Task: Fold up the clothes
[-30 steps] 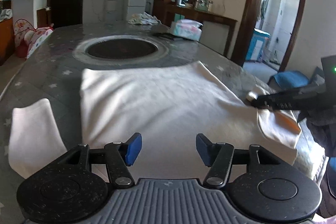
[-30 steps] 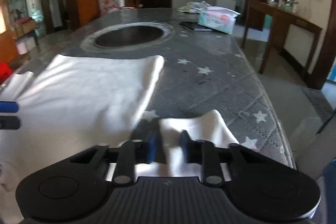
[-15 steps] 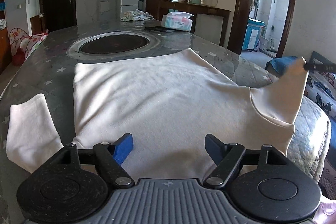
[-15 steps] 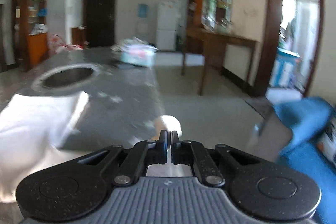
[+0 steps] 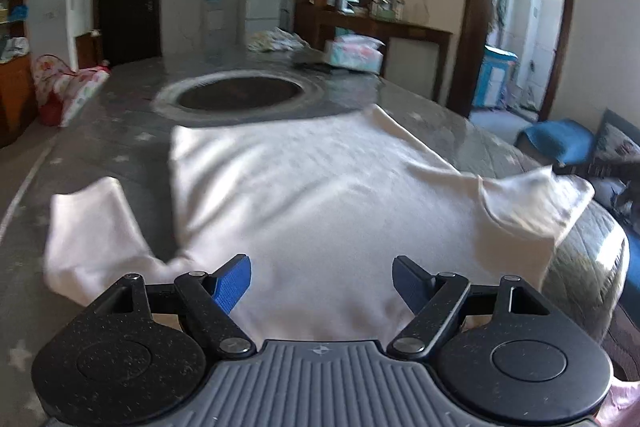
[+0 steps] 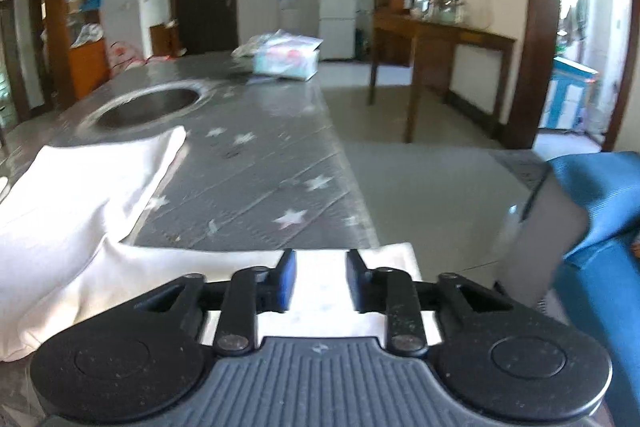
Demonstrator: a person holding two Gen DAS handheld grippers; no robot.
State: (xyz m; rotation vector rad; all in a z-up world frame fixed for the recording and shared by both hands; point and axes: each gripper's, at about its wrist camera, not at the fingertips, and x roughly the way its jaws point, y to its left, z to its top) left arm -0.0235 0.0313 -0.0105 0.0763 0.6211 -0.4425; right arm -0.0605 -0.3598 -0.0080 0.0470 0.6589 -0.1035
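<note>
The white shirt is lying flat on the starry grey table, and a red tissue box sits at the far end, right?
Almost. The white shirt does lie flat on the starry grey table, but the tissue box at the far end is pale blue-green and white, not red. The right wrist view shows it best.

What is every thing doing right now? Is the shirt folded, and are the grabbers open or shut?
Shirt: spread flat on the table, not folded yet.
Left sleeve: lying out to the side.
Right sleeve: stretched out at the table edge, between the right jaws, not pinched.
Left gripper: jaws wide open, empty.
Right gripper: jaws have just been opening.
Tissue pack: resting at the far end.
</note>
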